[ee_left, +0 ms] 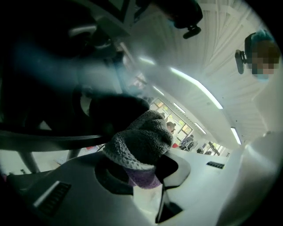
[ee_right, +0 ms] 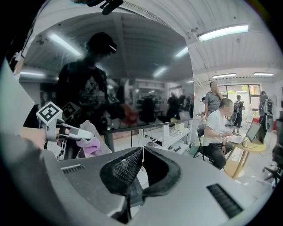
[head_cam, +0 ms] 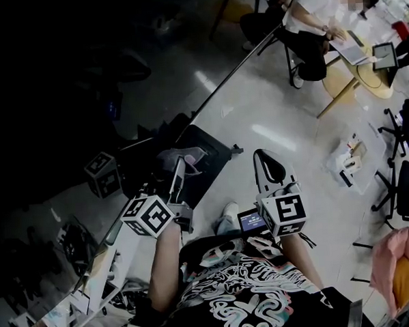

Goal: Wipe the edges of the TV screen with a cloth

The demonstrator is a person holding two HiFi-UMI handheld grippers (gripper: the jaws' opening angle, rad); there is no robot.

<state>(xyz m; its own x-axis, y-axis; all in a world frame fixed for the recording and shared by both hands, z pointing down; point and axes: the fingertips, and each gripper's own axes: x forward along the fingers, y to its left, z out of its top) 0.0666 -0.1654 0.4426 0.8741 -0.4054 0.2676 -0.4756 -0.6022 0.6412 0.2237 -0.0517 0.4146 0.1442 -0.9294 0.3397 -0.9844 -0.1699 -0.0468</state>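
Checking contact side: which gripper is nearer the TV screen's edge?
Left. The left gripper, shut on the cloth, holds it at the edge of the TV screen. The right gripper, shut and empty, hangs to the right of that edge, apart from the screen.

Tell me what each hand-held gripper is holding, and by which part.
The left hand-held gripper pinches a fluffy grey and purple cloth by a bunched fold at its purple end. The right hand-held gripper is shut and holds nothing.
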